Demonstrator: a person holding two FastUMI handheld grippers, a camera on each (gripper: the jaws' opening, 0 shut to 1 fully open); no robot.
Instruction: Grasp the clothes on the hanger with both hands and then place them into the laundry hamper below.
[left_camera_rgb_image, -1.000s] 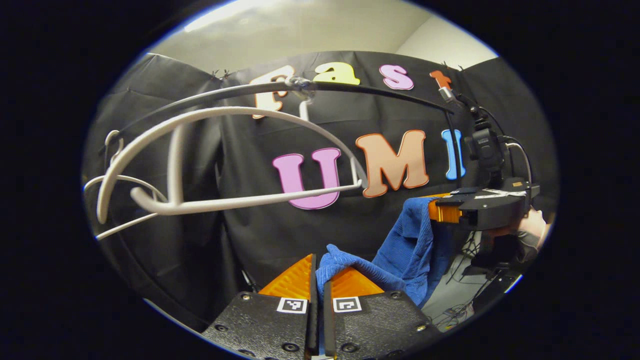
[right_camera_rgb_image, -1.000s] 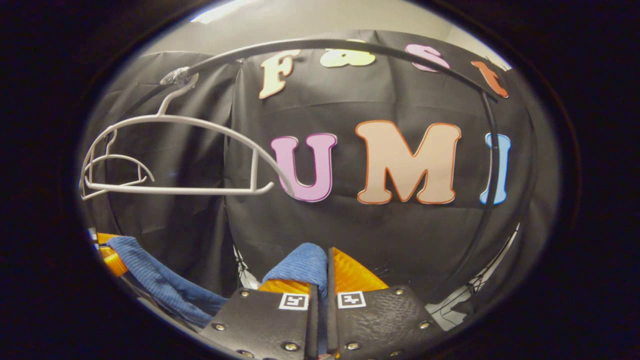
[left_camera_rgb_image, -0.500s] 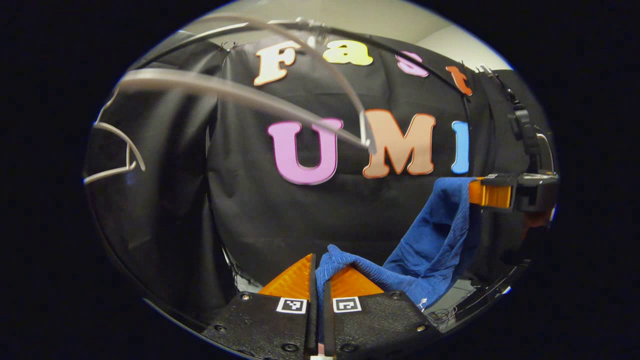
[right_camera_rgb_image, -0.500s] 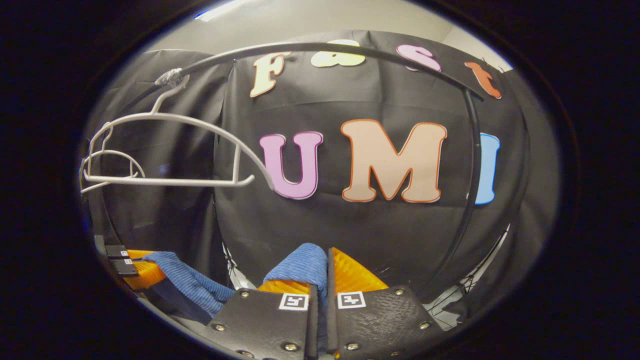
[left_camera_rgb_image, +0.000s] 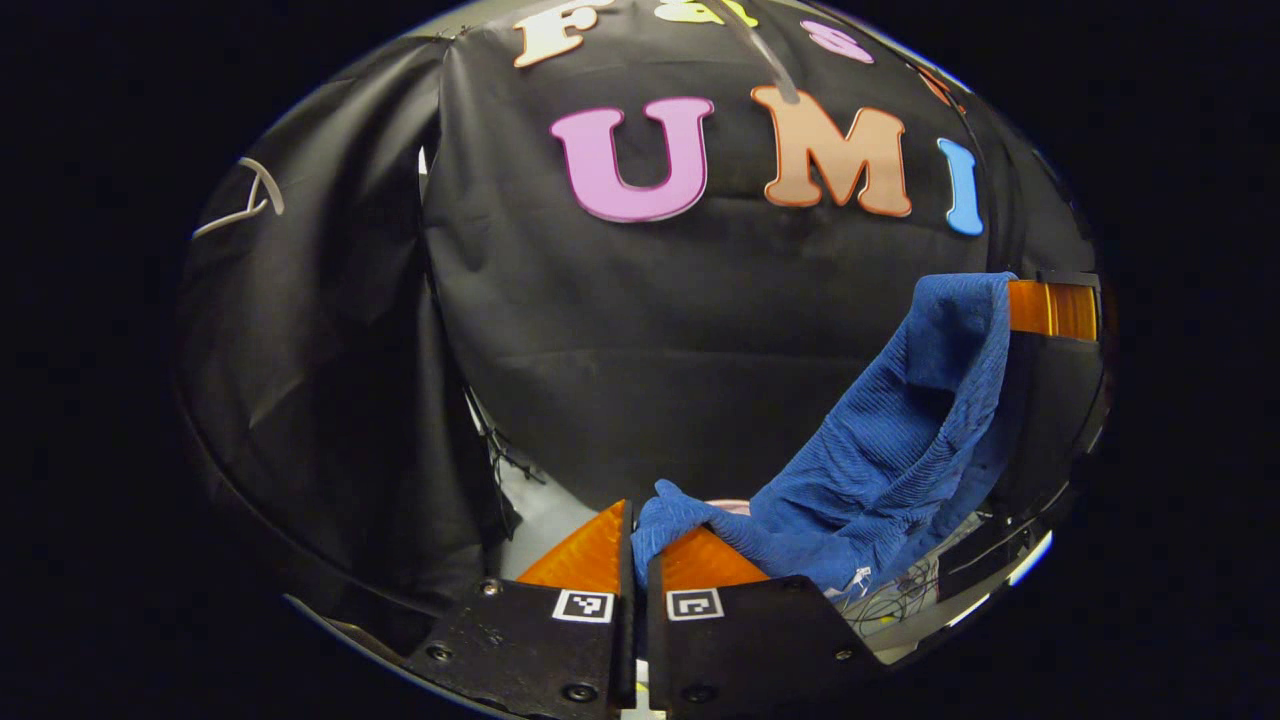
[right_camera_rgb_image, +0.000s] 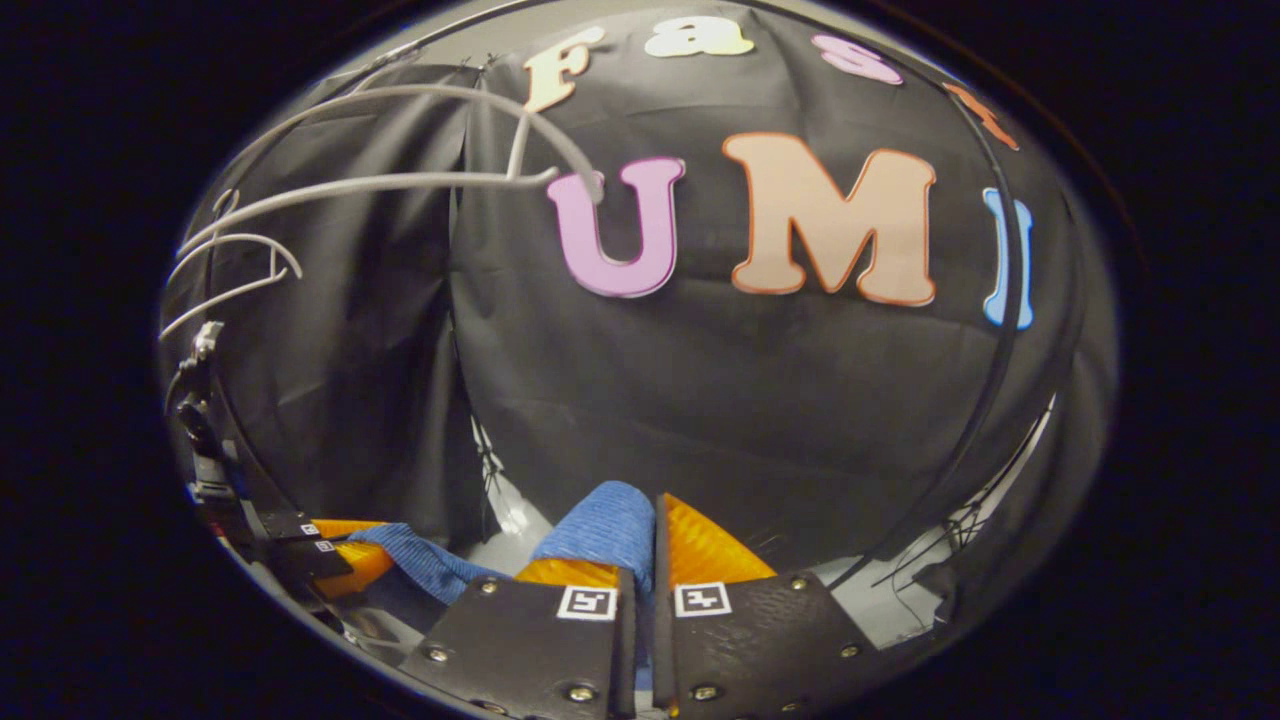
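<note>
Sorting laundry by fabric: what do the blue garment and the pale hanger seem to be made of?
The blue ribbed garment looks like soft knit or corduroy-like cloth: fine parallel ribs, matte, draping limply between both tongs. The pale thin-barred hanger looks like smooth plastic or coated wire; blur leaves it open.

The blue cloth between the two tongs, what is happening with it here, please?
A person holds one pair of tongs in each hand, and both are shut on the blue cloth. The left tongs pinch one end and the right tongs pinch the other, so the cloth hangs between them. It is already off the white hanger, which hangs bare above. The hamper is not seen yet.
</note>
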